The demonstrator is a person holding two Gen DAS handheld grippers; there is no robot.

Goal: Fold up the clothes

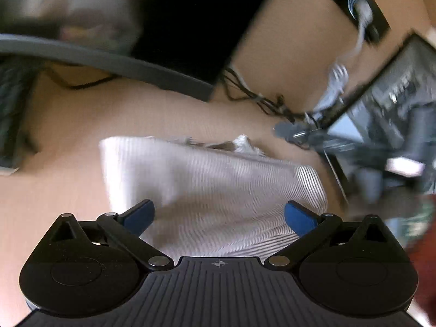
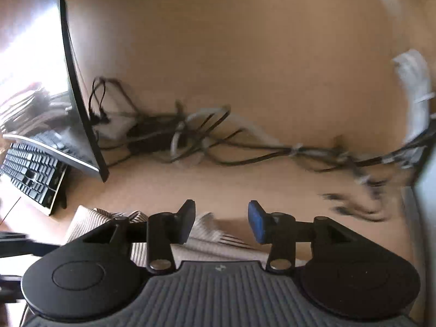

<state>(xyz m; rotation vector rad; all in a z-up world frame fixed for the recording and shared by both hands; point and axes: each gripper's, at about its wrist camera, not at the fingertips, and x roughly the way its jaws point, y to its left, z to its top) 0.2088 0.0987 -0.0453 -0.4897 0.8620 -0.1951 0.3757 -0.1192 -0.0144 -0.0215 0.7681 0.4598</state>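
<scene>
A striped white garment (image 1: 207,190) is seen lying on the wooden surface (image 1: 81,125), already gathered into a compact, roughly rectangular bundle, so several folds are judged done. The left hand-held gripper (image 1: 219,216) is held just above it, jaws spread wide, nothing gripped. The right hand-held gripper (image 2: 221,222) is seen partly open over the garment's far edge, with nothing pinched between its pads. A loose bit of cloth is spotted at the bundle's far side, so a final tuck or smoothing may be left. Tangled cables (image 2: 190,139) and a keyboard (image 2: 32,174) are noted nearby.
</scene>
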